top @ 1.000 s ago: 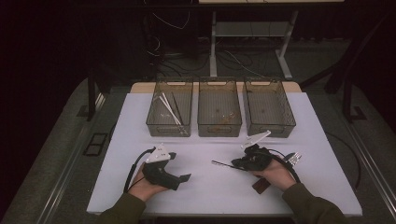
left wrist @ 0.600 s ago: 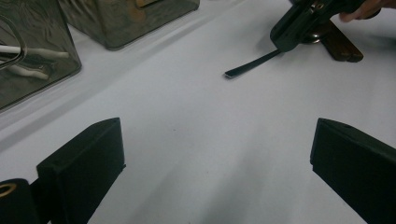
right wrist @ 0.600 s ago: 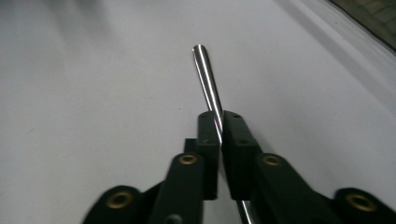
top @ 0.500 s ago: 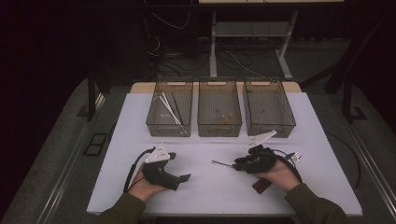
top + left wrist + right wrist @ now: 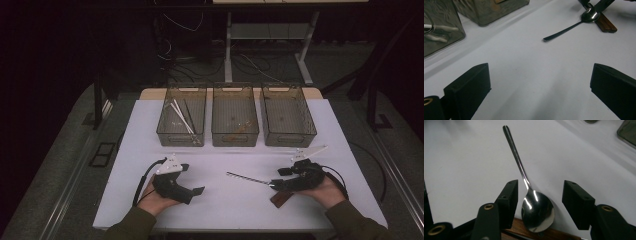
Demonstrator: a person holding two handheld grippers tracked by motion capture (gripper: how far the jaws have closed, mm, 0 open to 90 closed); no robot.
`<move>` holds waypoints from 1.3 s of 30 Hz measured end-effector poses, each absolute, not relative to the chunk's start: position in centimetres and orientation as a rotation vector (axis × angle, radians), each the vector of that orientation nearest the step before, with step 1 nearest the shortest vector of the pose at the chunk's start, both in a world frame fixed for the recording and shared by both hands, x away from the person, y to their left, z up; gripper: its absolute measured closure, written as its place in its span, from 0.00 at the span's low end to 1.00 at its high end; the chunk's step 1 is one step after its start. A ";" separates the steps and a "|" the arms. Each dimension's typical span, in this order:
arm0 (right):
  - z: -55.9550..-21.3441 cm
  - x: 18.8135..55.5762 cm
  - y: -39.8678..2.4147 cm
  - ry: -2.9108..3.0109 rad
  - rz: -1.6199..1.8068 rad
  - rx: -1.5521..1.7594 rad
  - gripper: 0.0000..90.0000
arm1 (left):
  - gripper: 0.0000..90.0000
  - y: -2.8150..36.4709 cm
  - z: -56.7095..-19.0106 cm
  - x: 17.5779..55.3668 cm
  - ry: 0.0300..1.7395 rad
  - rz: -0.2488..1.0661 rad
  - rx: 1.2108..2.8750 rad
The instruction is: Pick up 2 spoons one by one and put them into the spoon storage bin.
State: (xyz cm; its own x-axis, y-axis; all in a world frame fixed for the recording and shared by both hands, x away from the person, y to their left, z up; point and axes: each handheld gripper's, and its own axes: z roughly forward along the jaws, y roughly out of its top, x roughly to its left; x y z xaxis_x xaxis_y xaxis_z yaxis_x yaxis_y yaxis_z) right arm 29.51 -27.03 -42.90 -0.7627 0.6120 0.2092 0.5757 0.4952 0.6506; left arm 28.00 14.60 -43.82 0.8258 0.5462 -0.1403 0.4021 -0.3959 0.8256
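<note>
A metal spoon (image 5: pixel 536 212) is seen lying between the spread jaws of the right gripper (image 5: pixel 280 179), its bowl propped on a brown wooden piece (image 5: pixel 281 198), while the left gripper (image 5: pixel 192 179) is held wide open, and beyond them three bins (image 5: pixel 235 137) hold white sticks (image 5: pixel 181 116) and a brownish piece (image 5: pixel 236 132).

Three clear bins (image 5: pixel 235 120) stand in a row on the white table (image 5: pixel 150 125).

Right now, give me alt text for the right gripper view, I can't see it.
A metal spoon lies on the white table between the right gripper's open black jaws, its bowl resting on a brown wooden piece and its handle pointing away.
</note>
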 end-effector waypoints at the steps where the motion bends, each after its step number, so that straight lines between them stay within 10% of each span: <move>1: -43.0 29.5 -27.1 2.676 1.133 1.064 0.52 | 0.02 14.6 -43.8 28.0 0.697 0.187 2.040; 15: -44.2 29.7 -26.8 2.748 1.057 1.072 0.56 | 0.02 14.6 -43.8 28.0 0.694 0.187 2.041; 39: -43.4 29.0 -26.2 2.760 1.083 0.953 0.95 | 0.02 14.6 -43.8 28.0 0.694 0.192 2.041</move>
State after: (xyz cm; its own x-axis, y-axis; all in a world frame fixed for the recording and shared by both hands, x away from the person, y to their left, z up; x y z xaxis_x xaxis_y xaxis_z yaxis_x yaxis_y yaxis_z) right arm 29.05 -26.20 -43.45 -0.8125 0.5517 0.1885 0.5326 0.5708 0.6249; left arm 27.98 14.56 -43.79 0.8276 0.5447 -0.1357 0.3980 -0.3989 0.8261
